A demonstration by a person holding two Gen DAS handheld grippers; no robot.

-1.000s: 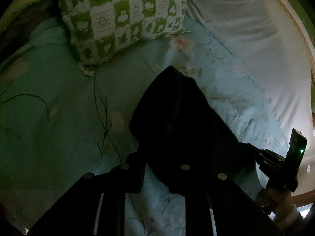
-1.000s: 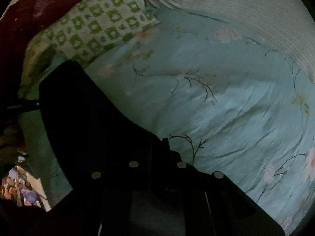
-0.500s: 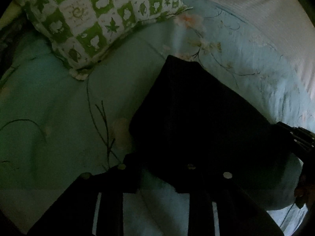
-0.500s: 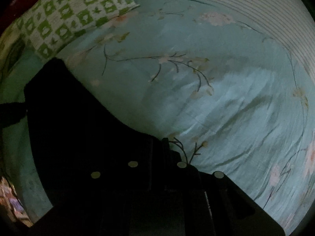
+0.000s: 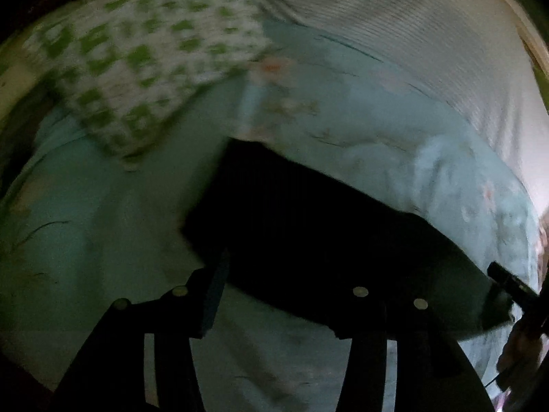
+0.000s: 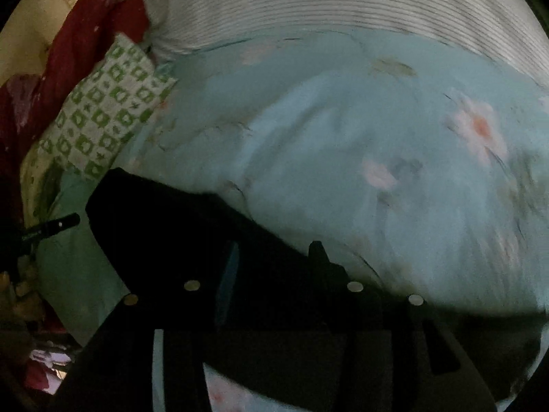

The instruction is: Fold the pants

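Note:
The black pants point(image 5: 308, 226) lie folded in a dark slab on the light blue flowered bedsheet point(image 5: 103, 206); they also show in the right wrist view point(image 6: 178, 226). My left gripper point(image 5: 288, 295) is open, its fingers spread at the near edge of the pants, with bare sheet between them. My right gripper point(image 6: 274, 274) is open, its fingers over the pants' near right end. The right gripper shows at the far right of the left wrist view point(image 5: 511, 285). The left gripper shows at the left of the right wrist view point(image 6: 51, 226).
A green-and-white checked pillow point(image 5: 147, 68) lies beyond the pants; it also shows in the right wrist view point(image 6: 106, 110). A white striped cover point(image 6: 343, 3) lies at the back. A red blanket point(image 6: 68, 58) is bunched at the far left.
Both grippers were shut on the pants and now stand open with the pants released on the sheet. Both have pulled back and the views are blurred by motion.

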